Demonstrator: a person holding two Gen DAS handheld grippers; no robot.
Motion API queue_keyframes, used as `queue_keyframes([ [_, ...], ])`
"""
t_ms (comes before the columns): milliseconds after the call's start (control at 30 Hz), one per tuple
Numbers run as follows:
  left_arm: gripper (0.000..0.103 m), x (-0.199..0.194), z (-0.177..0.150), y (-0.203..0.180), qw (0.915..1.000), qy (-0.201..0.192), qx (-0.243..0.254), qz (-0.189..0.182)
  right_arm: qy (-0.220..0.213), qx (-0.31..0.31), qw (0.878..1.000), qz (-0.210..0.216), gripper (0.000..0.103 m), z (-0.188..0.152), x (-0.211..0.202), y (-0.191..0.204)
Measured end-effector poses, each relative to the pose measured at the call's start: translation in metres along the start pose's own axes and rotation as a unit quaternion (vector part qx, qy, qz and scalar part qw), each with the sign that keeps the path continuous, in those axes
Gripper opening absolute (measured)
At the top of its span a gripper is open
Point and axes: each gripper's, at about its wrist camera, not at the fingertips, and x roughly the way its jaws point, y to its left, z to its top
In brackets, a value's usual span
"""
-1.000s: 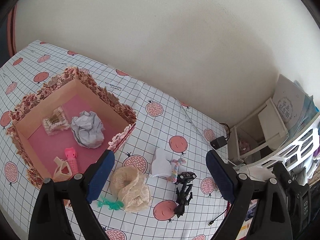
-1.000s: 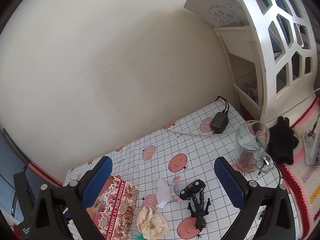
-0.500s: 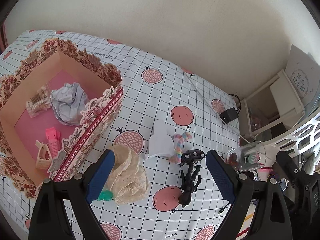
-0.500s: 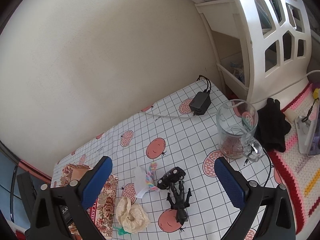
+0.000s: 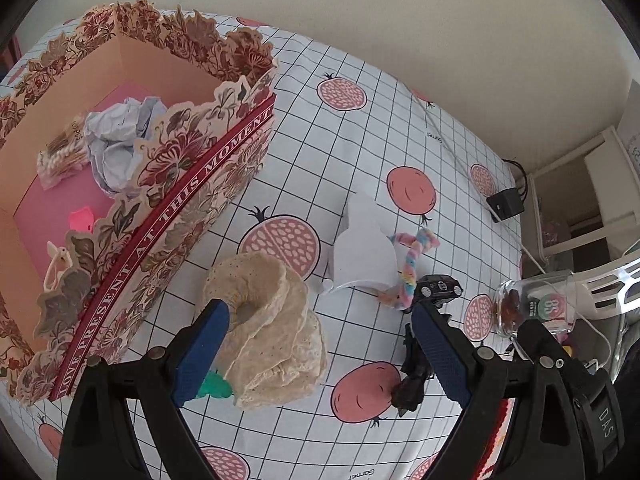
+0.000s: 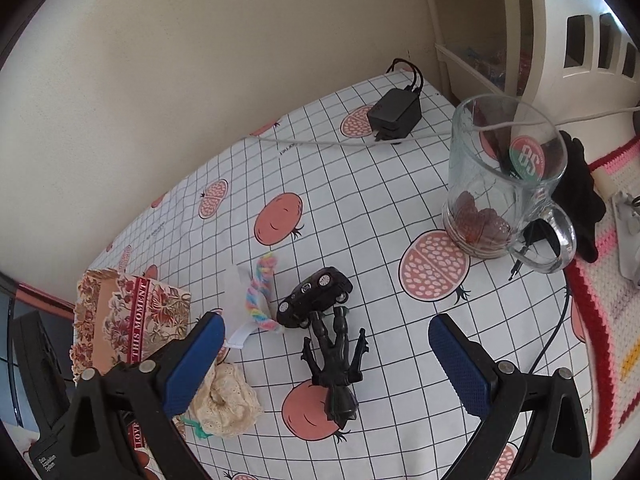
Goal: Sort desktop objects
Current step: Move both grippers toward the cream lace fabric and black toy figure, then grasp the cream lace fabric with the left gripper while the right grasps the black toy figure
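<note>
Dropping lower over the worktop (image 5: 400, 120) now, both tongs have tipped down from the wall toward the clutter. Floral box (image 5: 192, 184) sits left, holding crumpled paper already. Left tongs (image 5: 320, 322), wide and empty, bracket the cream lace scrunchie (image 5: 272, 332); right tongs (image 6: 326, 336), also wide, frame the black figure (image 6: 336, 364). Looks like pickups next.

Both grippers have come down closer to the tablecloth (image 5: 360, 152). The left gripper (image 5: 320, 354) now frames the cream lace scrunchie (image 5: 272, 332); the right gripper (image 6: 326, 364) frames the black figure (image 6: 336, 364).
</note>
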Motion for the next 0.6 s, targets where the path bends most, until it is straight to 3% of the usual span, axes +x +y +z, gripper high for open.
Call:
queue_keyframes([
  [367, 0.093, 0.032, -0.006, 0.01, 0.9988, 0.038, -0.003, 0.031, 0.069, -0.006, 0.997, -0.018, 0.103, -0.015, 0.047, -0.003],
  [600, 0.093, 0.037, -0.008, 0.011, 0.9977, 0.034, 0.005, 0.058, 0.091, -0.017, 0.995, -0.039, 0.103, -0.024, 0.064, -0.002],
])
